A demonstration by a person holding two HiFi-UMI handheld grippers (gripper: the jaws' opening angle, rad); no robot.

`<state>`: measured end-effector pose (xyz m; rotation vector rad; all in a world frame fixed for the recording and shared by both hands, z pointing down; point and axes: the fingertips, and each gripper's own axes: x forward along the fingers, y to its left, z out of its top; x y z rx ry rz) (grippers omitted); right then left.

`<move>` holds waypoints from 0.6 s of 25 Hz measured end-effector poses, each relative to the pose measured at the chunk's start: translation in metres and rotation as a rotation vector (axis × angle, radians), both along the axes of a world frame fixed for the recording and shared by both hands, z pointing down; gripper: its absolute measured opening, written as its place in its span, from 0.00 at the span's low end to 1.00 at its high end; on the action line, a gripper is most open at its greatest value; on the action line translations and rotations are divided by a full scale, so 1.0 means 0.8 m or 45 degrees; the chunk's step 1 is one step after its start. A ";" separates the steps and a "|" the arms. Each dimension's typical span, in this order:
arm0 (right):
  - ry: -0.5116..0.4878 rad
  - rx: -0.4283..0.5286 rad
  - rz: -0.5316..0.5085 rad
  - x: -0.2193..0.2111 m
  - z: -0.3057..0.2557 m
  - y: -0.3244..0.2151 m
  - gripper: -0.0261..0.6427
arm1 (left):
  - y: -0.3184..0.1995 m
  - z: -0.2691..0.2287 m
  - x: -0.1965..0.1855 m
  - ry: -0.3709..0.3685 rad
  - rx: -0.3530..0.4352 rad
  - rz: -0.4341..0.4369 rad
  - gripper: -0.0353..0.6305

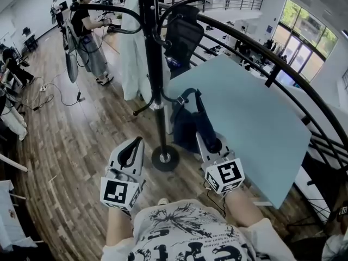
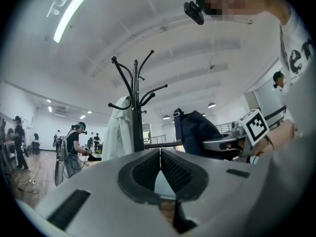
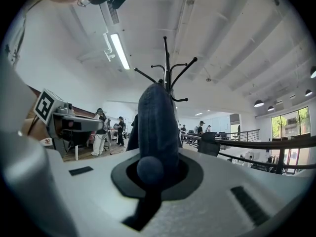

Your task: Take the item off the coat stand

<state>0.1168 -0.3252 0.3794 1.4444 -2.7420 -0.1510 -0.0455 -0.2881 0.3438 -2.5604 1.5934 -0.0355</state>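
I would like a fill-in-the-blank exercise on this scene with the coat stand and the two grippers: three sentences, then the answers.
1. The right gripper is shut on the dark blue bag, while the jaws of the left gripper are together and hold ____.
2. The coat that hangs on the coat stand is ____ in colour.
3. The round base of the coat stand rests on a ____ floor.

Missing words: nothing; white; wooden.
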 end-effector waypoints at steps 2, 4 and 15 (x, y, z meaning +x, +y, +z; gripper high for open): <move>0.001 0.003 -0.003 0.002 0.000 0.003 0.04 | 0.002 -0.001 0.003 -0.004 -0.001 -0.001 0.06; -0.002 0.010 -0.014 0.001 -0.001 0.007 0.04 | 0.003 -0.001 0.004 -0.008 -0.003 -0.002 0.06; 0.004 0.034 -0.048 -0.011 -0.005 0.013 0.04 | 0.003 0.001 0.002 -0.010 0.001 -0.003 0.06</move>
